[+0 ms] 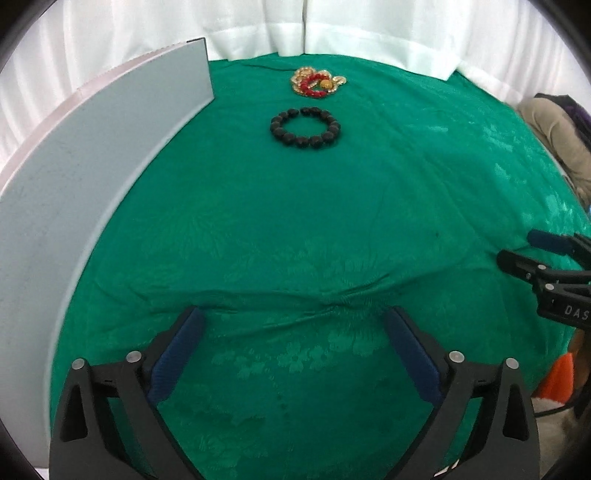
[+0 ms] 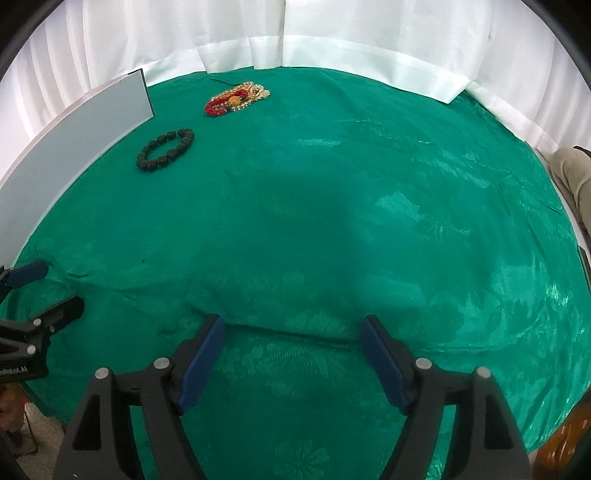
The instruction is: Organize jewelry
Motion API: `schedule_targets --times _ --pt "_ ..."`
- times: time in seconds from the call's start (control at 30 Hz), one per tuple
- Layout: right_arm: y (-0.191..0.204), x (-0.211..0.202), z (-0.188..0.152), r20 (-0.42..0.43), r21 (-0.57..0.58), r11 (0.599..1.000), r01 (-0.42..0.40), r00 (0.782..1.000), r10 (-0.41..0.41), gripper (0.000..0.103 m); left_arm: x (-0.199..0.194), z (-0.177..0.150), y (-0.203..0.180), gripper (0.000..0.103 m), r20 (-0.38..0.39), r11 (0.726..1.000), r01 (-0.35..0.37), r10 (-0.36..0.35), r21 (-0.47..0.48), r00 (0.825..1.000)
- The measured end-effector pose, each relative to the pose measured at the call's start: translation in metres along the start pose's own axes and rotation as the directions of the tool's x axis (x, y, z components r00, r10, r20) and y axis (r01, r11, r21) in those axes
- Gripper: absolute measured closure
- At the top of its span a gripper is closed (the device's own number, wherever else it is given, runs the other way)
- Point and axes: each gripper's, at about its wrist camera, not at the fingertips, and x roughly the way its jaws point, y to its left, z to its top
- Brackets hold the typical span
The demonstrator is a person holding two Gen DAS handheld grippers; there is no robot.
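A black bead bracelet [image 1: 305, 127] [image 2: 166, 148] lies flat on the green cloth, far from both grippers. Behind it sits a small heap of a red bead bracelet [image 1: 314, 85] [image 2: 218, 104] tangled with gold chains [image 1: 301, 75] [image 2: 256, 92]. My left gripper [image 1: 293, 314] hovers low over the near cloth, open, with nothing between its blue pads. Over the same near stretch of cloth my right gripper [image 2: 291, 323] stands open and empty. Each gripper shows at the edge of the other's view: the right gripper [image 1: 524, 247], the left gripper [image 2: 55, 286].
A flat grey board [image 1: 88, 192] [image 2: 70, 136] lies along the left side of the table. White curtains [image 1: 332, 26] hang behind the table. A beige bundle [image 1: 554, 136] sits past the right edge. The green cloth [image 1: 295, 229] has a wrinkle just ahead of both grippers.
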Motion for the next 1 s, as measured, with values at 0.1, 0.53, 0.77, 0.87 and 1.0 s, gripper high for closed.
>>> schedule_targets --times 0.1,0.53,0.77,0.87,1.0 --pt "0.0003 -0.0004 -0.0021 0.006 0.002 1.000 0.001 1.000 -0.001 0.022 0.0013 -0.0020 0.0009 0.000 0.005 1.000 -0.001 0.002 -0.009 1.000" --pt "0.0004 0.0018 -0.0008 0.003 0.016 1.000 0.008 1.000 -0.008 0.020 0.0046 -0.0015 0.0008 0.000 -0.007 1.000 0.002 -0.002 -0.009 1.000" --pt "-0.0011 0.0016 0.0010 -0.008 0.028 1.000 0.012 1.000 -0.012 0.020 0.0061 -0.0023 0.0003 0.000 -0.023 1.000 0.005 -0.005 0.002 1.000" --pt "-0.0014 0.0012 0.0012 -0.017 0.023 1.000 0.008 1.000 -0.008 0.020 0.0054 -0.0051 0.0002 0.000 -0.018 1.000 0.010 -0.009 0.020 1.000" --pt "-0.0016 0.0011 0.0020 -0.030 0.017 1.000 0.005 1.000 -0.004 0.020 0.0057 -0.0030 0.0002 0.000 -0.041 1.000 0.017 -0.016 0.025 0.999"
